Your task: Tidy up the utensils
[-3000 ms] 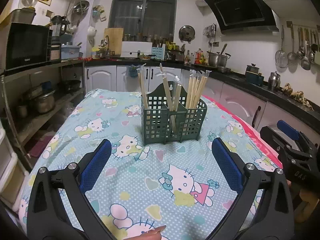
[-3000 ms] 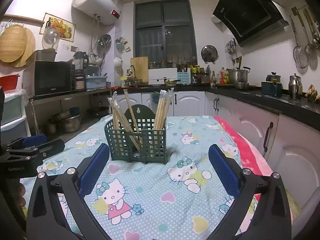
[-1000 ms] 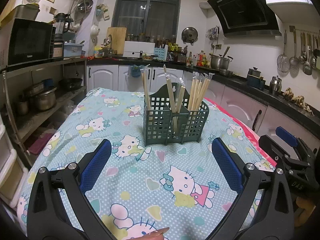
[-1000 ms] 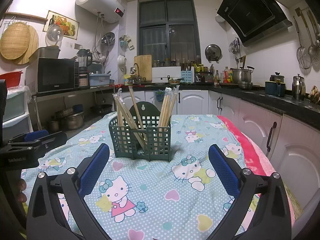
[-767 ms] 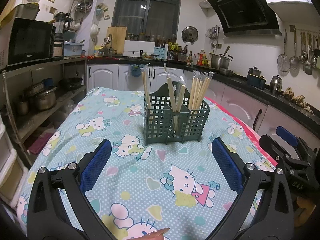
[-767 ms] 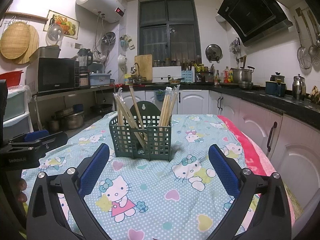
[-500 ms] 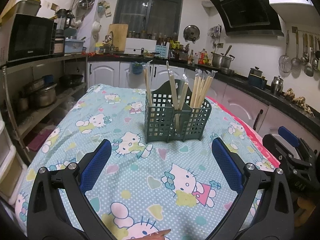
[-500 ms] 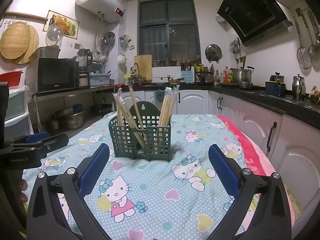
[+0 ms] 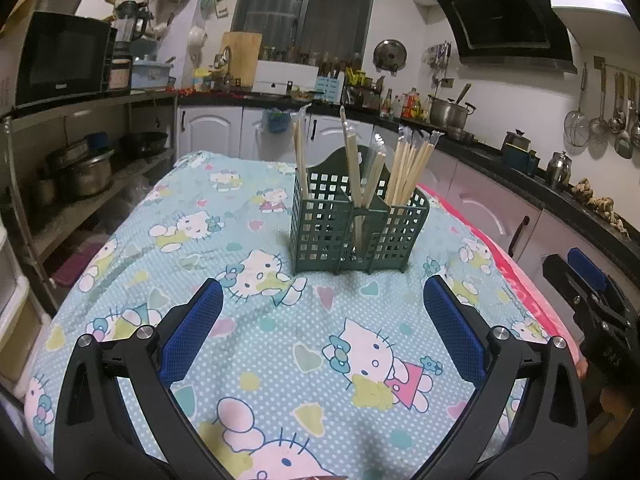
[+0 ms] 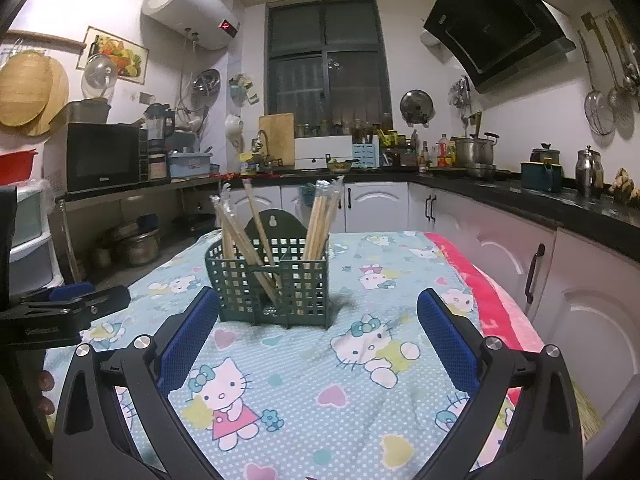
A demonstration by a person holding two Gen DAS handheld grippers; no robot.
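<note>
Centrally on the table I see the dark green plastic lattice utensil caddy [image 9: 356,228], standing upright, divided into compartments. Wrapped pale wooden chopsticks [image 9: 412,168] stand in it: one bundle in the right compartment, a few leaning in the middle, others at the left. The caddy rests on the light blue cartoon-cat tablecloth [image 9: 256,320], with a pink blanket edge [image 10: 480,296] along the right side. My left gripper [image 9: 322,328] hangs above the cloth near the caddy, jaws wide apart and empty. My right gripper [image 10: 318,334] is likewise spread and empty, just short of the caddy. Around the table: white kitchen cabinets [image 10: 372,204], a black microwave [image 10: 102,156], a black range hood [image 10: 496,20], a dark window [image 10: 328,64].
</note>
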